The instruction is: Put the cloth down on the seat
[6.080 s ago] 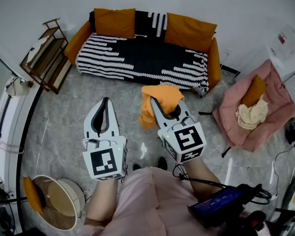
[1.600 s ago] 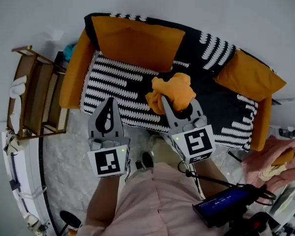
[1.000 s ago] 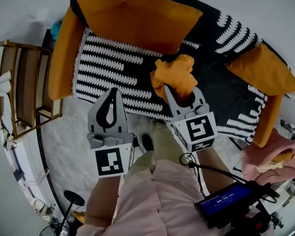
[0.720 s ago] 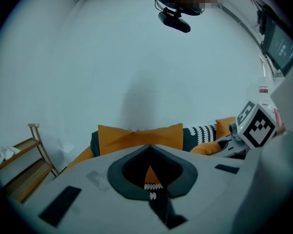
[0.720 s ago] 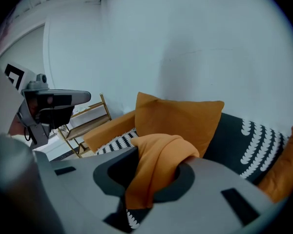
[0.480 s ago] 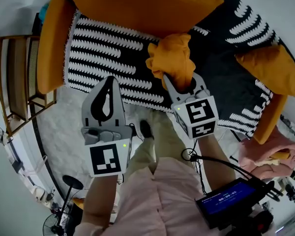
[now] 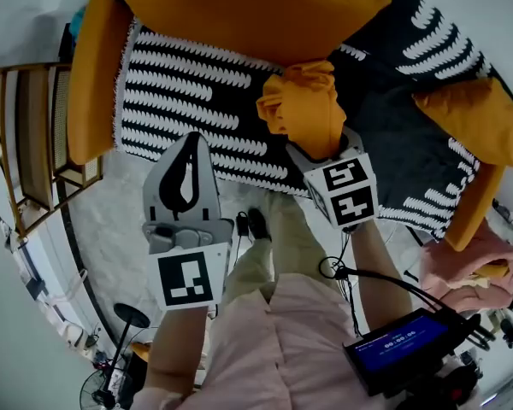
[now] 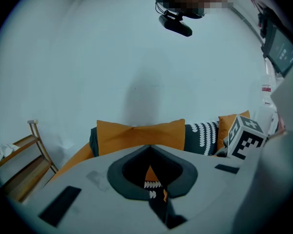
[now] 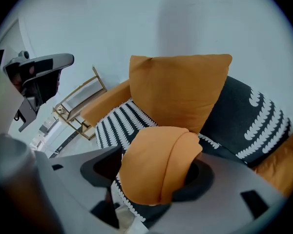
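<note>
Counter point(image 7: 179, 101) was recorded as a sofa seat, covered in black fabric with rows of white marks. A large orange cushion point(image 7: 239, 11) was seen propped at its back edge, touching the seat. A second orange cushion point(image 7: 474, 122) was noted at the right end, well apart from the first. The seat was bounded on the left by an orange armrest point(image 7: 94, 75). The sofa was carried by a grey marbled floor point(image 7: 111, 220). On the floor, a wooden rack point(image 7: 30, 143) was observed just beside the armrest. A black round stand base point(image 7: 132, 316) was noted nearer the camera.
</note>
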Demonstrator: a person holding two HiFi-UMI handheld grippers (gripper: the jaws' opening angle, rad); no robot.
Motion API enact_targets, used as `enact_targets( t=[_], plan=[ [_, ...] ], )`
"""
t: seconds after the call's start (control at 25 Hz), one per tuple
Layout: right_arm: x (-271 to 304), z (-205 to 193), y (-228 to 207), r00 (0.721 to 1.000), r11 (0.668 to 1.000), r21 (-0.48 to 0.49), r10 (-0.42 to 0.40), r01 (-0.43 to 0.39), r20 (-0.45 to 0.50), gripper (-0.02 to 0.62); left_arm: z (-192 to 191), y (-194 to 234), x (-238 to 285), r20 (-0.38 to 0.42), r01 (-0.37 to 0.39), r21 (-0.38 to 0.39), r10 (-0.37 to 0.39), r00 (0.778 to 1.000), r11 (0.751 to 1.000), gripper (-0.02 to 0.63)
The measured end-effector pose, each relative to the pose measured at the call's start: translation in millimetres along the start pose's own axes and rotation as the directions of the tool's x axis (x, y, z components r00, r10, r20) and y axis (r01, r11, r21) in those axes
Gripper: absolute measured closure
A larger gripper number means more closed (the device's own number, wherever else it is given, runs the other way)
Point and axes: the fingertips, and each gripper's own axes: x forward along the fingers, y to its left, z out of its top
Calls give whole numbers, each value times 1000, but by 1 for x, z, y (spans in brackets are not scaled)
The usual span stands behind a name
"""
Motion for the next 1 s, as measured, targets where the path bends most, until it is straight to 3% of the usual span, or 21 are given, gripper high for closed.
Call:
enact_targets(
  t=[0.24,0.4,0.68,1.0],
  plan=[
    [-2,-13,-14,996,999,-7,-39,39,-75,246,8,-7,11,23,22,6,-23,999,1000,595],
    [-14,-15,-21,995,997,3,-71,72,-67,241,14,-15,8,30,35,14,-36,999,999,595],
    [-48,-6,-17,994,994,4,-112,112,13,241,33,-27,-17,73,39,29,-41,996,999,595],
    [-108,22,8,971,989,-7,-142,146,193,245,59,-33,-70,173,18,34,-24,985,999,595]
  ],
)
